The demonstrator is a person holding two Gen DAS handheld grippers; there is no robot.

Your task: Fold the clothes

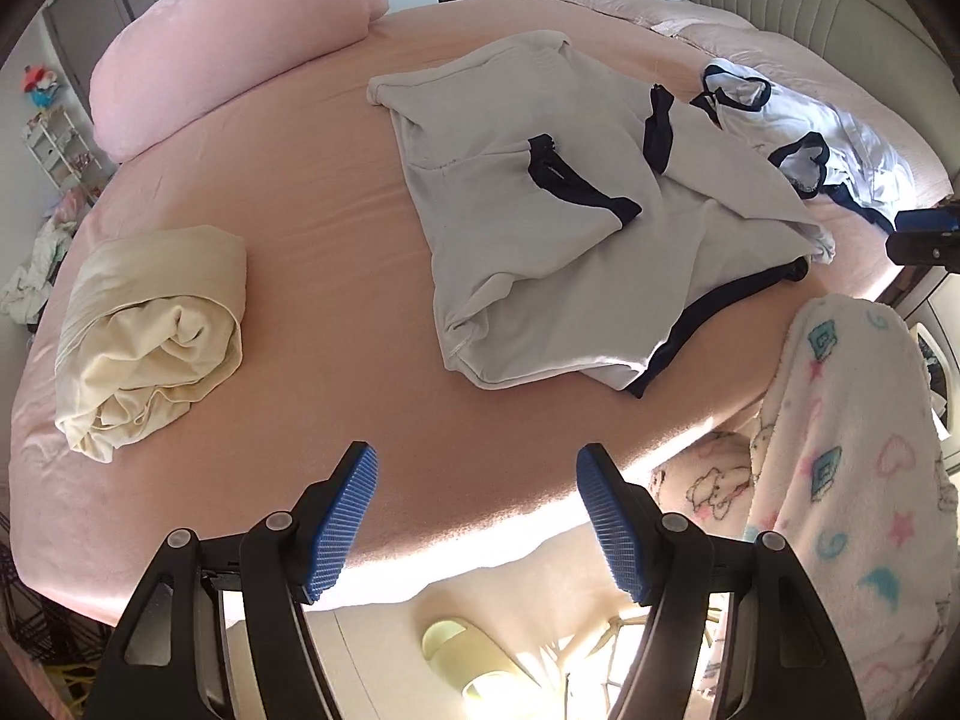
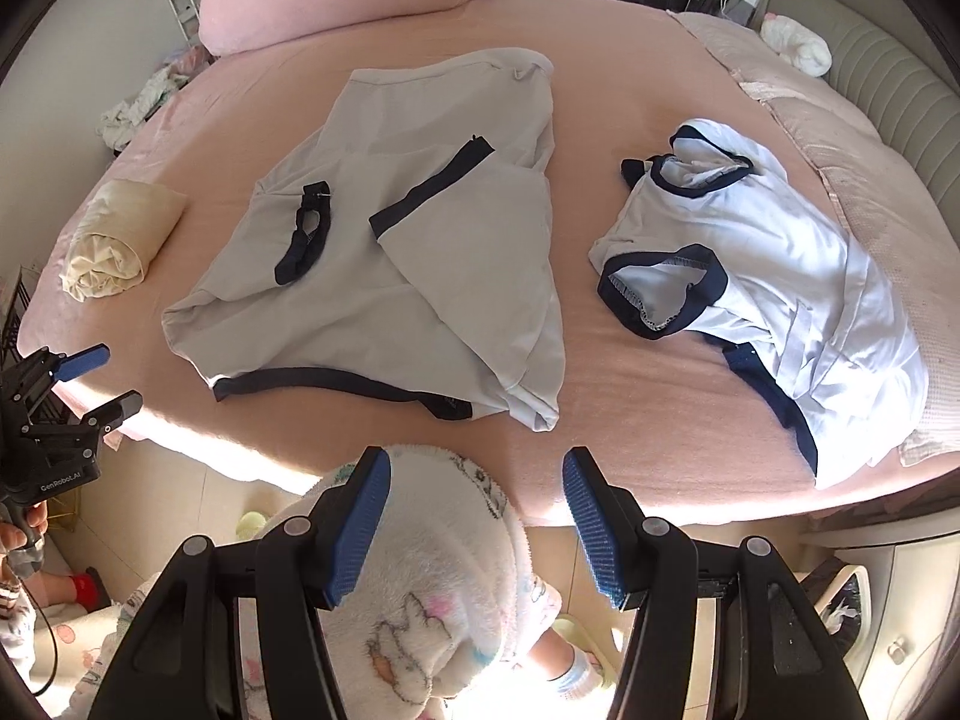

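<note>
Covering a round bed (image 2: 630,420), a pink sheet carries the grey shirt (image 2: 390,276) at centre; both hand-held grippers (image 1: 477,516) (image 2: 474,522) are seen released, empty. Room edges are cut off.

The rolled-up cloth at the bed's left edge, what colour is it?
The rolled-up cloth is pale cream yellow, plain with no pattern. The left wrist view shows it best.

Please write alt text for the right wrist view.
Open right gripper hovers empty over a pink bed's edge, facing a grey navy-trimmed shirt, a white navy-trimmed shirt on its right and a rolled cream garment on its left.
</note>
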